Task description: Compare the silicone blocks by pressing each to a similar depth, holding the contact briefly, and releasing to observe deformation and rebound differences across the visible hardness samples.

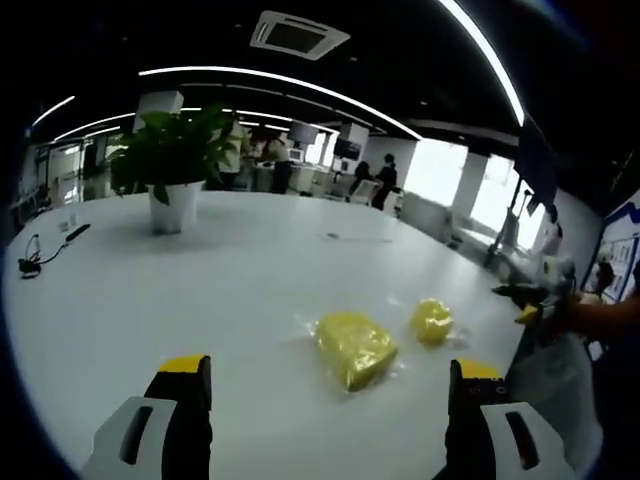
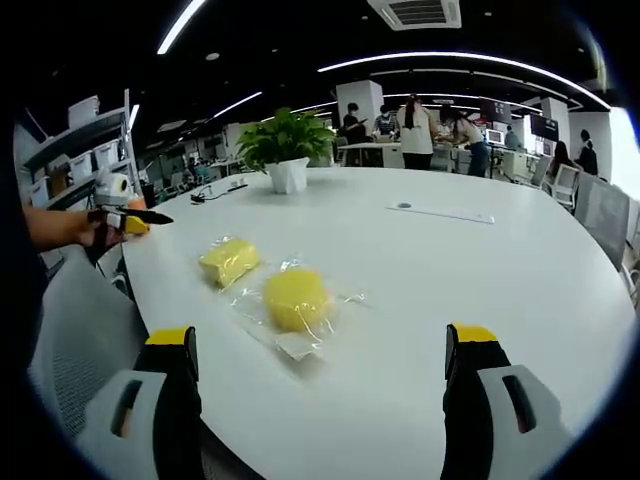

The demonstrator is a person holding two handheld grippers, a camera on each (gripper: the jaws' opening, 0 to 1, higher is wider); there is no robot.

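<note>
Lying in clear wrap on the white table (image 2: pixel 480 290), two yellow silicone blocks (image 1: pixel 355 348) (image 2: pixel 296 298) are seen at centre frame; left gripper (image 1: pixel 330 395) and right gripper (image 2: pixel 320 365) are held wide, empty

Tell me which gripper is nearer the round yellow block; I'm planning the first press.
Right. The right gripper has the round yellow block just ahead between its open jaws; from the left gripper it lies beyond the rectangular yellow block.
</note>
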